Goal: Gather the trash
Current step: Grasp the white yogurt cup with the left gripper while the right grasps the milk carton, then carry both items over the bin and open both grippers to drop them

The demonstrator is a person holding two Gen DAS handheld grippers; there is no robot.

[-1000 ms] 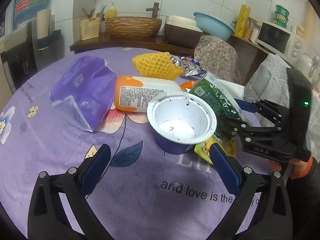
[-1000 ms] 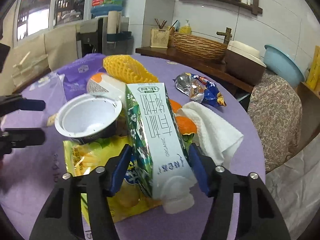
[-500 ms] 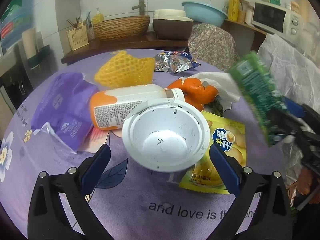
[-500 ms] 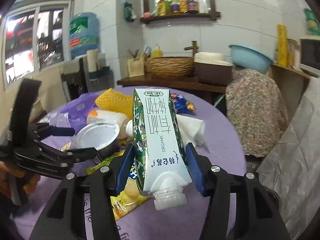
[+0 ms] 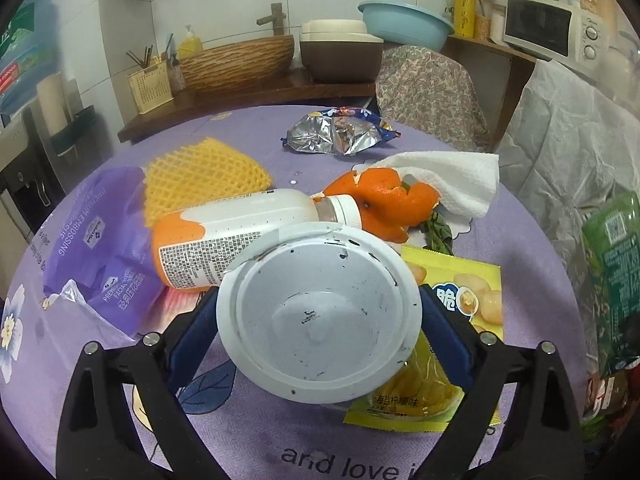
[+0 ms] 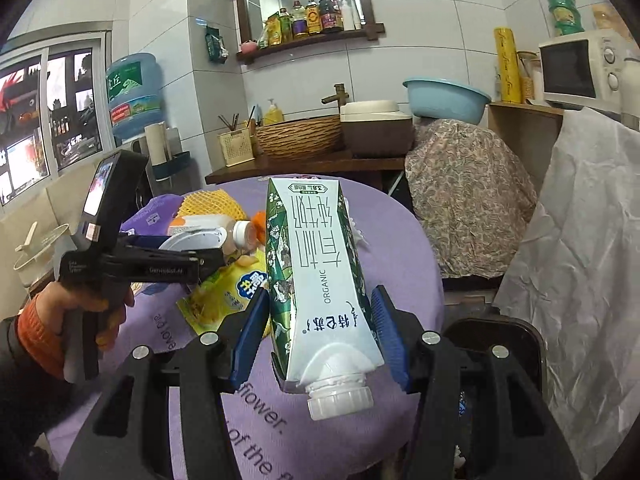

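Note:
My left gripper (image 5: 320, 332) is shut on a white plastic cup (image 5: 320, 316), tilted with its mouth toward the camera, above the purple table (image 5: 280, 432). My right gripper (image 6: 320, 332) is shut on a green and white milk carton (image 6: 316, 264), cap toward the camera, held off the table's edge; the carton also shows at the right edge of the left wrist view (image 5: 612, 280). On the table lie an orange-and-white bottle (image 5: 240, 232), a yellow snack bag (image 5: 452, 320), orange peel (image 5: 384, 204), a white tissue (image 5: 452, 180), yellow foam net (image 5: 200, 176), a purple bag (image 5: 100, 248) and a foil wrapper (image 5: 340, 132).
A dark bin (image 6: 500, 344) stands on the floor below the right gripper, by a white plastic sheet (image 6: 580, 260). A covered chair (image 6: 468, 192) stands behind the table. A counter (image 5: 248, 92) with basket, pot and basin runs along the wall.
My left gripper closed on the white cup and lifted it. My right gripper lifted the milk carton off the table and carried it right, past the table's edge.

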